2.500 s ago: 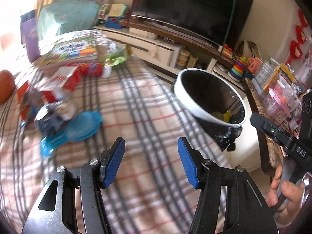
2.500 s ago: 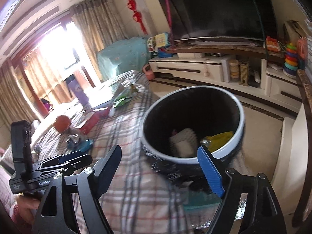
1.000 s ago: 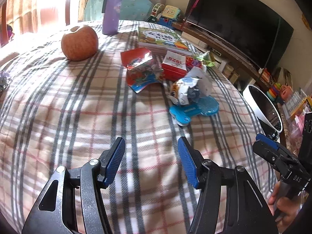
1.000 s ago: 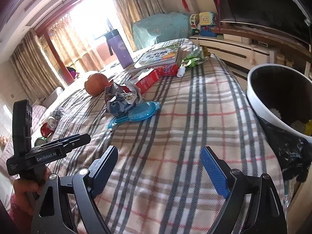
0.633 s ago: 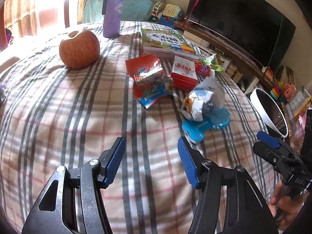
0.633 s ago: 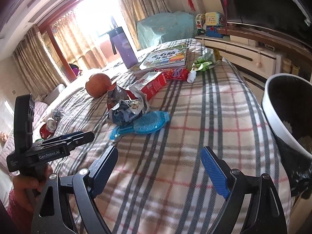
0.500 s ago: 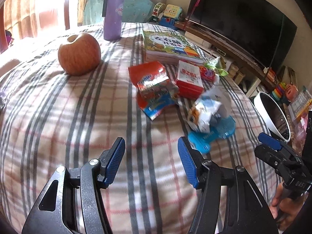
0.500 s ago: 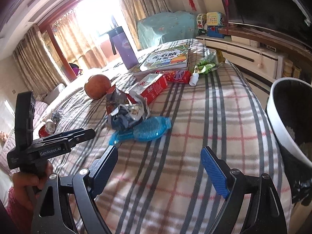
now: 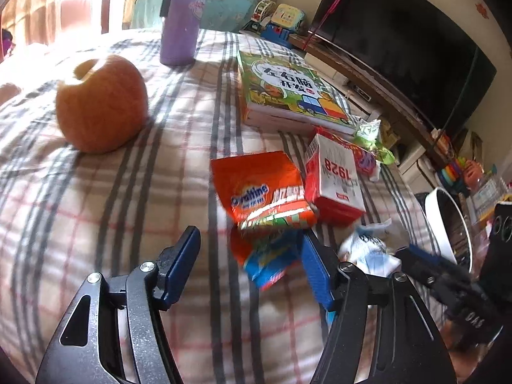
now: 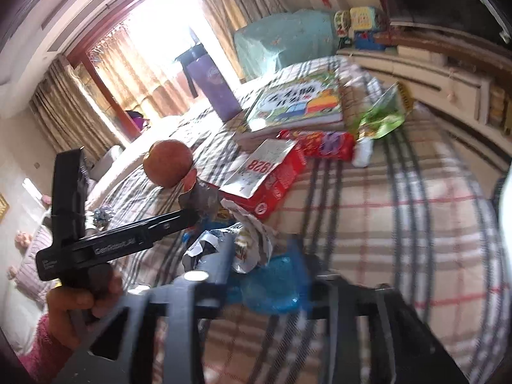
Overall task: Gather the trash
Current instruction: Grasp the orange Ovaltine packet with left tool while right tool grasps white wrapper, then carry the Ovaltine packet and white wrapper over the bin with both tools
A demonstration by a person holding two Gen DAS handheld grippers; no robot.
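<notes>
On the plaid bedcover lies an orange Ovaltine wrapper [image 9: 262,188]; its blue and red lower end reaches between the pads of my left gripper [image 9: 248,268], whose jaws are opening and not pressing it. A crushed blue plastic bottle [image 10: 272,288] sits between the blurred fingers of my right gripper [image 10: 264,265], whose jaws are closing onto it. A crumpled white and silver wrapper [image 10: 252,243] lies just beyond the bottle. The white-rimmed trash bin [image 9: 448,217] stands off the bed's right edge.
A bitten apple [image 9: 99,105], a purple flask [image 9: 180,22], a picture book [image 9: 288,92], a red 1928 box [image 9: 332,179] and a green wrapper [image 9: 371,140] lie further up the bed. A TV and cabinet stand beyond. A hand [image 10: 73,300] holds the left tool.
Both grippers moved up the bed to the trash pile. The right jaws narrowed around the blue bottle. The left jaws widened a little, and the orange wrapper's end now lies between them.
</notes>
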